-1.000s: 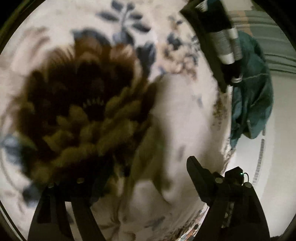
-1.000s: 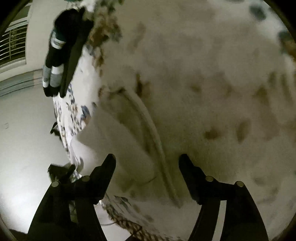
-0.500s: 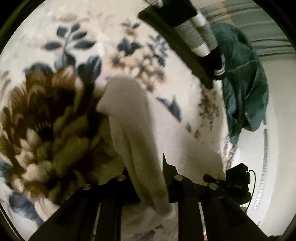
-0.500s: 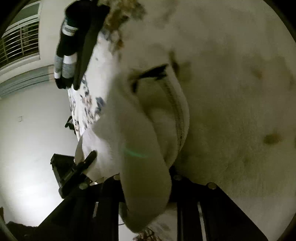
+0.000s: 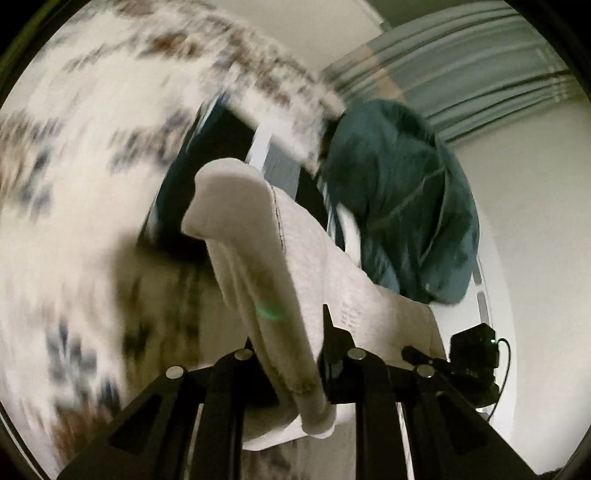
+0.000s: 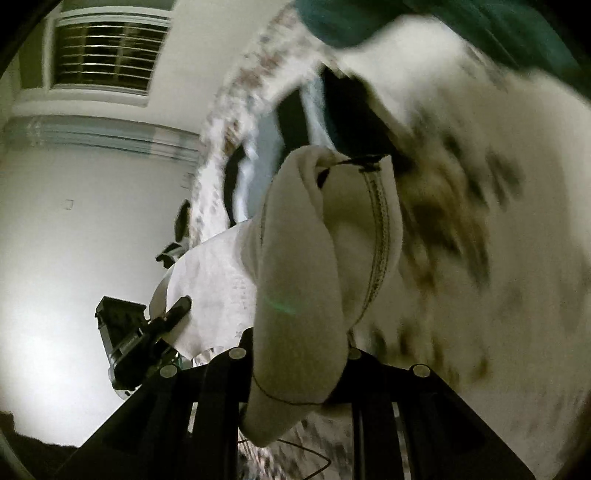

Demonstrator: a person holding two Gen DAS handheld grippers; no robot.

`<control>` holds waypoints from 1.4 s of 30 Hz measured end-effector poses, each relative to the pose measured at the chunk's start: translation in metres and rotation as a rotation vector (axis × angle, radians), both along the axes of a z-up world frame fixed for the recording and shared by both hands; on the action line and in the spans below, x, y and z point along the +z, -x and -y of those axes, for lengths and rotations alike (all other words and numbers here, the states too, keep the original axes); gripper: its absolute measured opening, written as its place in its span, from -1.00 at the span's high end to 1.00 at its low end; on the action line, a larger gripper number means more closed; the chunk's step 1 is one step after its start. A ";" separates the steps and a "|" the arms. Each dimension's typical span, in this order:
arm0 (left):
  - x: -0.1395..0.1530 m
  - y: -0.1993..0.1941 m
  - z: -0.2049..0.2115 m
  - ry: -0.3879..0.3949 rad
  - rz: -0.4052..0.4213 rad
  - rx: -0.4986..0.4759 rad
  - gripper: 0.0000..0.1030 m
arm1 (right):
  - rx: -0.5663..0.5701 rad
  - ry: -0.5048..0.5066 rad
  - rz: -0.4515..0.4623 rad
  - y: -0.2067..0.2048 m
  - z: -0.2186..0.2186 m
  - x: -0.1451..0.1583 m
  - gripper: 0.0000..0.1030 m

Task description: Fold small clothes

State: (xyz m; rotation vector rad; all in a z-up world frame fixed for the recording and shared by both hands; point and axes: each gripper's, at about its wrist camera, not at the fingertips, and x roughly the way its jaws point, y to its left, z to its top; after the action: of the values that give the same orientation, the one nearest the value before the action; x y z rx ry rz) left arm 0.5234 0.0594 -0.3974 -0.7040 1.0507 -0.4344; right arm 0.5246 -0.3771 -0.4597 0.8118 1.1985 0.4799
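A small white garment point(image 5: 258, 258) hangs lifted off the floral surface point(image 5: 74, 184), stretched between both grippers. My left gripper point(image 5: 291, 350) is shut on one folded edge of it. My right gripper point(image 6: 295, 354) is shut on another edge of the same white garment point(image 6: 303, 258), whose stitched hem runs up the middle. The other gripper shows as a black body in each view, low right in the left wrist view point(image 5: 472, 350) and low left in the right wrist view point(image 6: 140, 339). The garment hides the fingertips.
A dark teal garment point(image 5: 402, 203) lies bunched at the far edge of the floral surface, also in the right wrist view point(image 6: 443, 22). A dark garment with grey-white stripes point(image 5: 266, 155) lies beside it. White wall and a shuttered window point(image 6: 107, 55) stand beyond.
Both grippers were open over the floral surface, then shut on the white garment. They have since lifted it up and away from the surface, and the views tilted toward the wall.
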 end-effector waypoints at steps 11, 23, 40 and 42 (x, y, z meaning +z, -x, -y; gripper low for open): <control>-0.053 -0.179 -0.021 -0.256 -0.047 -0.025 0.64 | -0.047 0.118 0.004 -0.204 -0.043 -0.031 0.63; -0.037 -0.158 -0.004 -0.667 0.023 0.073 -0.93 | 0.064 0.767 -0.002 -0.196 -0.103 -0.021 -0.92; 0.049 -0.059 0.052 -0.798 0.084 0.056 -1.00 | -0.070 0.969 0.095 -0.074 -0.112 0.090 -1.00; 0.068 -0.044 0.055 -0.800 0.098 0.059 -1.00 | -0.085 0.990 0.133 -0.053 -0.112 0.120 -1.00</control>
State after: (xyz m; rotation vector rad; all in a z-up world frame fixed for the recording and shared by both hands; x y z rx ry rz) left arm 0.5670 0.0042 -0.3298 0.0016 0.9994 0.0238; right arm 0.5781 -0.2652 -0.3398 -0.0264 1.0909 -0.1541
